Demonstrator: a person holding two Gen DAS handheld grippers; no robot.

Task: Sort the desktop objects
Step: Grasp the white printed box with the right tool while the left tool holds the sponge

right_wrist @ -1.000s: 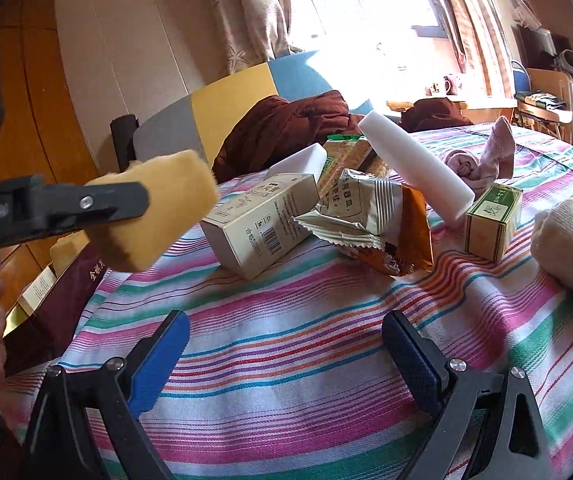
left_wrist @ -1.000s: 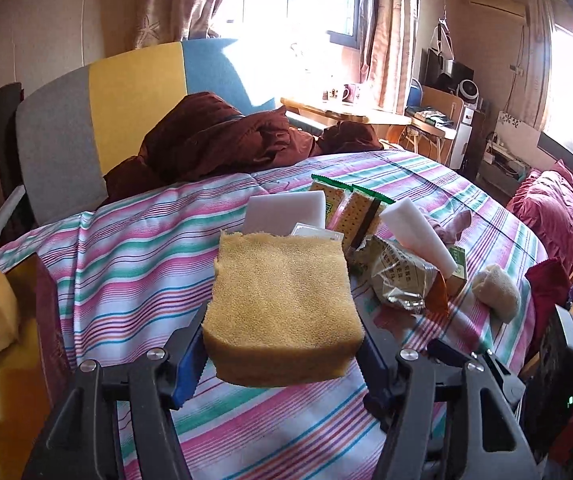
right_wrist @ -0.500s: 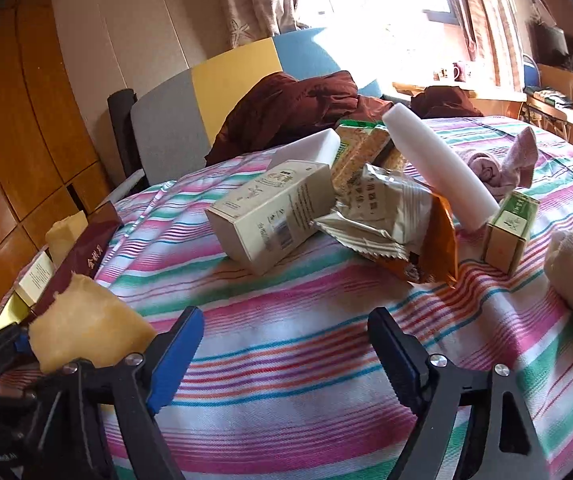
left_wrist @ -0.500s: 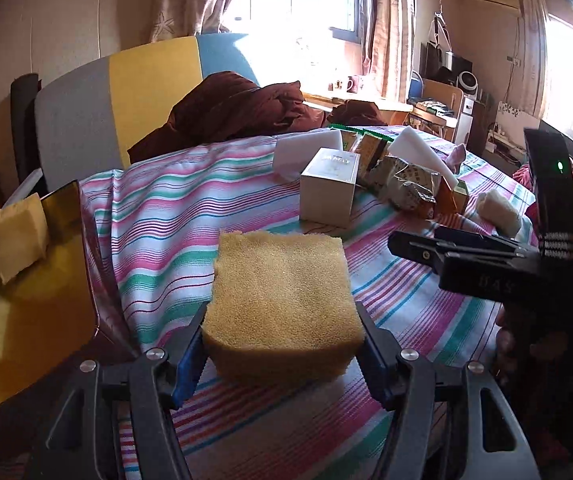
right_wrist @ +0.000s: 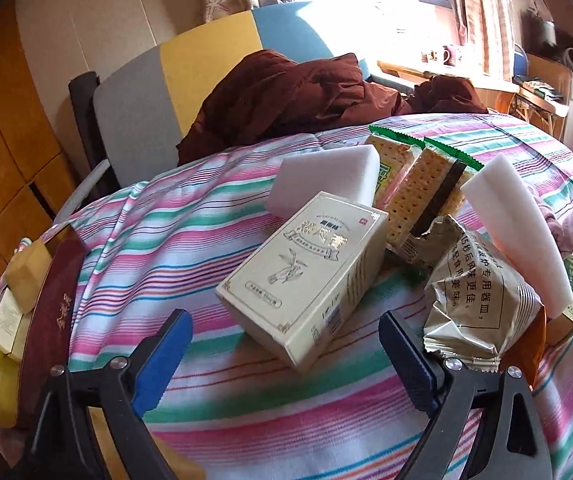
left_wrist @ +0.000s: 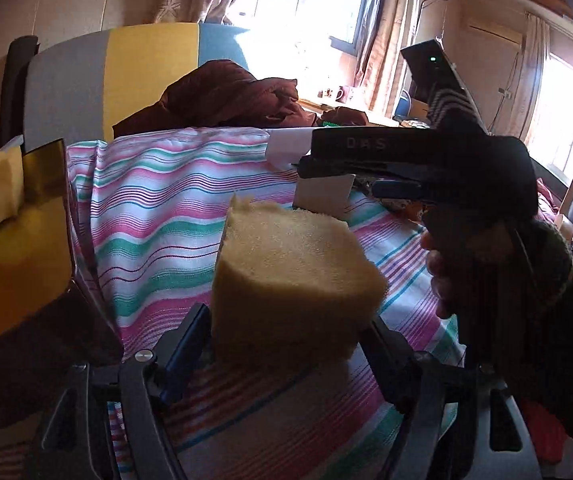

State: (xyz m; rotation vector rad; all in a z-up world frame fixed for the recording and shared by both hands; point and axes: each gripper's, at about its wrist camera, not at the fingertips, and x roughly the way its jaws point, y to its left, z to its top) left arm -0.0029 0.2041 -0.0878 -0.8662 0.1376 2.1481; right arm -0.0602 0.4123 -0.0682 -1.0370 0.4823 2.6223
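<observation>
The left gripper with its yellow sponge now sits further left, over the striped cloth's draped edge beside the gold-lined box, and the sponge is tilted. The right gripper now sits closer to the cream carton; the left gripper and sponge are gone from its view.

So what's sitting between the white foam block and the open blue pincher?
In the right wrist view, a cream box lies between the white foam block and the open right gripper, leaning over the striped tablecloth.
</observation>
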